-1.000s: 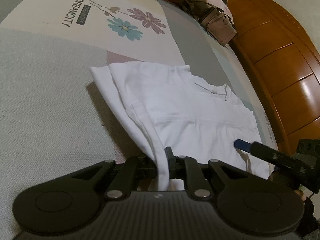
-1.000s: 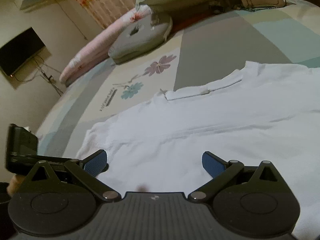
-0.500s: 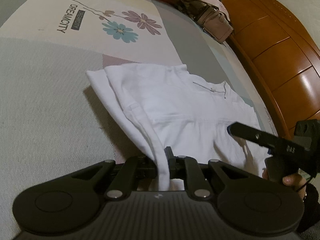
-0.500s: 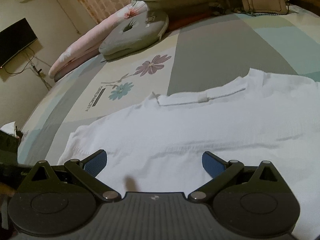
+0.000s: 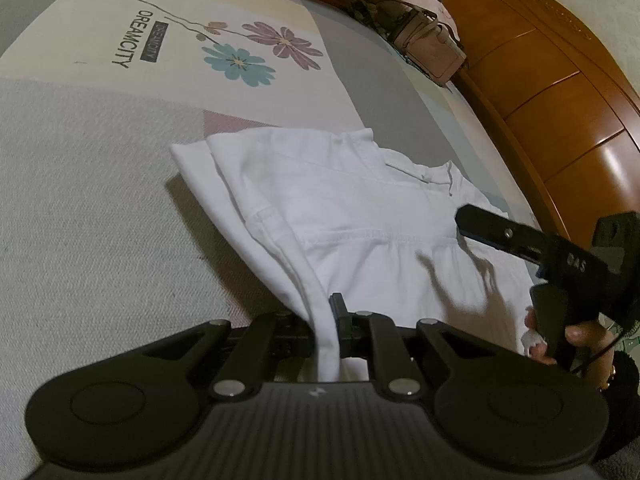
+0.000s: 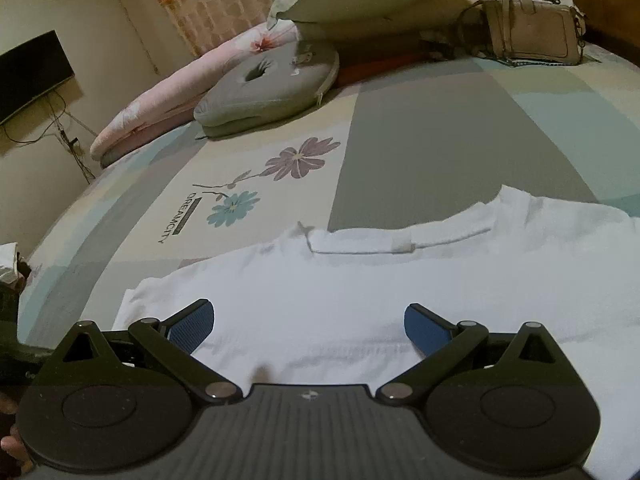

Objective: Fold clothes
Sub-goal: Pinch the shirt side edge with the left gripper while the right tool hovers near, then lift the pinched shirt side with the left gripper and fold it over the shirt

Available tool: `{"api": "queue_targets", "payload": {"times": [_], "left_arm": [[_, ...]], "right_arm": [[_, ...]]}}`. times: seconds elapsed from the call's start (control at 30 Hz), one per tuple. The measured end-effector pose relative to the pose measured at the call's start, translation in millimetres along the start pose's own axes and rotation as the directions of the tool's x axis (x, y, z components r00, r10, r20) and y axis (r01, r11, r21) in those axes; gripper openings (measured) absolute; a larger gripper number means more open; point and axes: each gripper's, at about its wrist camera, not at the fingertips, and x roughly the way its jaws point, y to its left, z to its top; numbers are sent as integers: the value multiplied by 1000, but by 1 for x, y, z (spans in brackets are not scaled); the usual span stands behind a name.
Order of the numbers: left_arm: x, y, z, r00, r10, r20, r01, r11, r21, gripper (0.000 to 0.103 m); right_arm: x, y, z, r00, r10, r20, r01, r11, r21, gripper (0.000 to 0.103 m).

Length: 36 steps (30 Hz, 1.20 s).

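I see a bedspread (image 6: 420,152) in grey, cream and pale blue blocks, printed with a purple flower (image 6: 302,158), a blue flower (image 6: 234,208) and lettering. At its far end lie a grey cushion (image 6: 264,88), a pink pillow (image 6: 168,100) and a beige handbag (image 6: 532,34). A wooden headboard (image 5: 560,92) runs alongside, and a dark screen (image 6: 32,72) hangs on the wall.

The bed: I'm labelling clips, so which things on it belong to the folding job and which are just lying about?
Job:
white cotton shirt
left hand-held gripper, clamped on its edge
right hand-held gripper, open

Lying about:
beige leather handbag
grey ring-shaped cushion
pink floral pillow
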Motion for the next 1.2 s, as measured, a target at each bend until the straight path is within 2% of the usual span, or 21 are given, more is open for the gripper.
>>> {"api": "queue_targets", "payload": {"times": [0.23,0.43,0.67,0.77,0.93,1.2], "left_arm": [[0,-2,1,1000,14,1,-14,1000,13,12],[1,-4,2,1000,25,-1,-25,1000,13,12],[2,-8,2,999,51,3,-51,999,8,12],[2,-8,2,998,58,10,-58,998,9,13],[1,-10,0,997,71,26,-71,997,12,13],[1,-11,-1,996,87,36,-87,996,5,13]], "right_arm": [[20,-2,9,1000,-28,-8,28,999,-17,103],[-12,3,6,1000,8,7,-8,1000,3,103],[-39,9,-27,996,62,-71,-60,998,32,103],[-38,7,-41,991,56,-120,-47,996,71,103],[-53,13,-59,991,39,-126,-30,997,72,103],[-81,27,-97,981,15,-191,0,997,79,103]]}}
